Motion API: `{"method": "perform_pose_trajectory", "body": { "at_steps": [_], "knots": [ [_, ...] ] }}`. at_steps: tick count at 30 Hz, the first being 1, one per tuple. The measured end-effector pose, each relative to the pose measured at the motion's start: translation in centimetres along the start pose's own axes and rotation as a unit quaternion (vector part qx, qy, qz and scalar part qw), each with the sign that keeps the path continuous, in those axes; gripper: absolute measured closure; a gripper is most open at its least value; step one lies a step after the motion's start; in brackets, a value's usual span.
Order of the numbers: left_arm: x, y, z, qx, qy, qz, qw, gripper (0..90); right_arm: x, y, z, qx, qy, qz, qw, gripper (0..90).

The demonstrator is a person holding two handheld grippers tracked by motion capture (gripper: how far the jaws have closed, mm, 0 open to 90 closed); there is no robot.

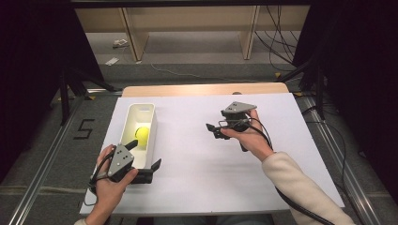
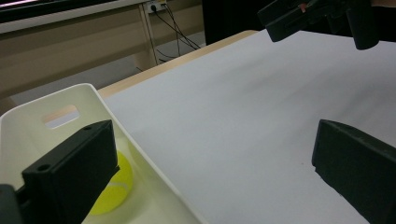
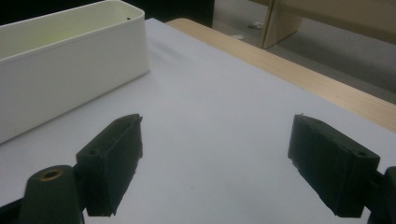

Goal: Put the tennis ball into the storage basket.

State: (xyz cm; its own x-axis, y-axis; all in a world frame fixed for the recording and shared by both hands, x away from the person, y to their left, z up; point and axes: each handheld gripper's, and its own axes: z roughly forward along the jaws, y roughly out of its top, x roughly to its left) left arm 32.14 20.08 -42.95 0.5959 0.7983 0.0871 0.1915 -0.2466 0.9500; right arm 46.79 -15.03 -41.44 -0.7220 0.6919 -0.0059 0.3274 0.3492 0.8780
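Observation:
A white oblong bin (image 1: 151, 121) lies on the left of the white-covered table (image 1: 197, 164), with a yellow-green tennis ball (image 1: 142, 135) inside it. My left gripper (image 1: 144, 154) is open at the bin's near end, one jaw over the inside and the other outside the right wall. In the left gripper view the ball (image 2: 116, 186) lies low in the bin (image 2: 109, 109), partly behind the left jaw, and nothing sits between the jaws of the left gripper (image 2: 212, 140). My right gripper (image 1: 213, 130) hovers open over mid-table, pointing left. The right gripper view has the right gripper (image 3: 215, 135) empty, the bin (image 3: 70, 70) beyond it.
The table's wooden far edge (image 1: 202, 89) shows beyond the white sheet. Bare sheet lies between the bin and the right gripper and on the right side. Wooden shelving (image 1: 187, 28) and cables (image 1: 277, 42) stand on the floor behind.

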Motion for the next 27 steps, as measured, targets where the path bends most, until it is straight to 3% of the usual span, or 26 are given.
{"method": "perform_pose_trajectory", "body": {
  "at_steps": [27],
  "knots": [
    [0.1,0.0,0.0,0.0,0.002,-0.001,1.0,0.0,-2.1,-2.2,-3.6,-0.003,-0.03,0.021,0.9993,18.4]
  ]
}}
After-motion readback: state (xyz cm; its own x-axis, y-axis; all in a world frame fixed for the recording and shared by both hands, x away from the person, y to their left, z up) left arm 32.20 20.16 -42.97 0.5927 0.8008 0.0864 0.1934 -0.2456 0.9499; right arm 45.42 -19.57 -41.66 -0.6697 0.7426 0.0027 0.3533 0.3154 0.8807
